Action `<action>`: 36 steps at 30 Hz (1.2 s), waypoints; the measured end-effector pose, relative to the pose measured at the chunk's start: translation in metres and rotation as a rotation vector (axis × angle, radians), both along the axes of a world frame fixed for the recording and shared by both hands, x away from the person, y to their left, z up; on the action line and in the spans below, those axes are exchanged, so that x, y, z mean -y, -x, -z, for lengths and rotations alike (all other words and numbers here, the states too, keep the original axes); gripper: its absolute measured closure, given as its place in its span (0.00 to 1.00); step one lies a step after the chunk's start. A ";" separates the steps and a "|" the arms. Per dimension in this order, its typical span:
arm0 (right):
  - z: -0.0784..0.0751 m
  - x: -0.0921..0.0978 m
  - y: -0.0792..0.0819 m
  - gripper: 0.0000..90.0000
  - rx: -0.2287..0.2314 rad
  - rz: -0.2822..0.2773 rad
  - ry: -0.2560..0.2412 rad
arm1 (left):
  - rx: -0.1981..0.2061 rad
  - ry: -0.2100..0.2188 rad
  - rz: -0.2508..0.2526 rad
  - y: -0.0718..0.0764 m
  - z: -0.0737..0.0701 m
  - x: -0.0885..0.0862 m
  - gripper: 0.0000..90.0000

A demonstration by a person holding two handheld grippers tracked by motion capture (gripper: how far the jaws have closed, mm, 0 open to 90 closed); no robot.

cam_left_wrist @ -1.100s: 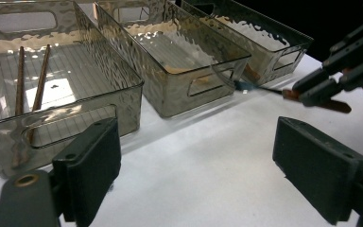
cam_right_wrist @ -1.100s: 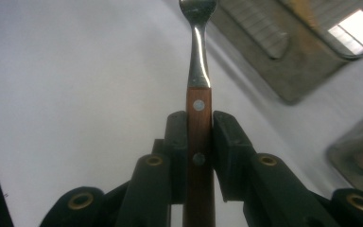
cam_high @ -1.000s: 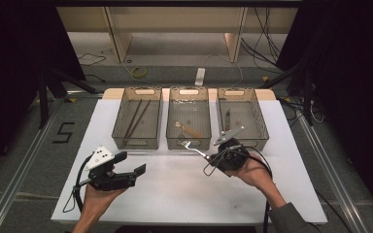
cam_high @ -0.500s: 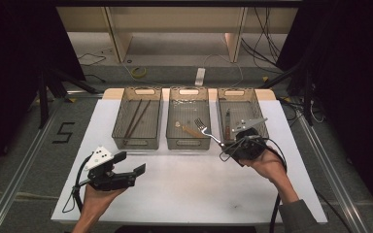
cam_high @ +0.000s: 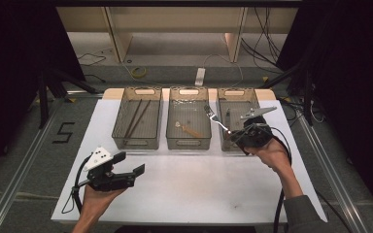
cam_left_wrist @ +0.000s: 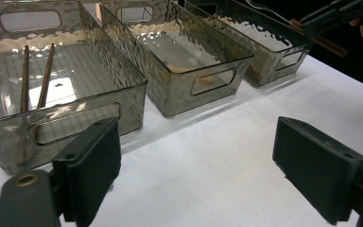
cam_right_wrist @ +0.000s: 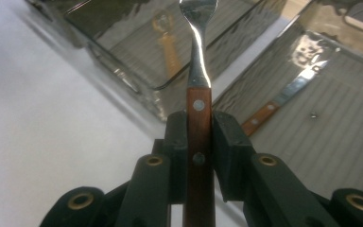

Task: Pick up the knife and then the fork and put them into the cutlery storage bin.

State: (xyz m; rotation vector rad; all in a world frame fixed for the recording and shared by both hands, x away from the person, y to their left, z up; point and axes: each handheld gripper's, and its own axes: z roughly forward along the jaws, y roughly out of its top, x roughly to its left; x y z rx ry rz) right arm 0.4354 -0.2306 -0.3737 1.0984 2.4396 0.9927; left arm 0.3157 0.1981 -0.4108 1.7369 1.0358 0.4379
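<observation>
White tabletop (cam_high: 199,189) carries everything. Nearest, the left gripper (cam_high: 126,171) rests low on it, jaws spread wide, holding nothing. Farther off, the right gripper (cam_high: 236,134) clamps the wooden handle of a steel fork (cam_right_wrist: 198,85), raised over the right-hand smoked clear plastic bin (cam_high: 239,114).

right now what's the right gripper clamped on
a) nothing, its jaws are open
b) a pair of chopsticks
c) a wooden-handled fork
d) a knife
c: in the right gripper view the right gripper has its jaws shut on the brown riveted handle of the fork, whose metal neck and head stick out ahead above the bins.
</observation>
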 end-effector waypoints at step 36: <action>-0.001 0.024 -0.087 0.86 -0.067 0.291 0.030 | -0.001 0.001 0.006 -0.001 0.000 0.002 0.17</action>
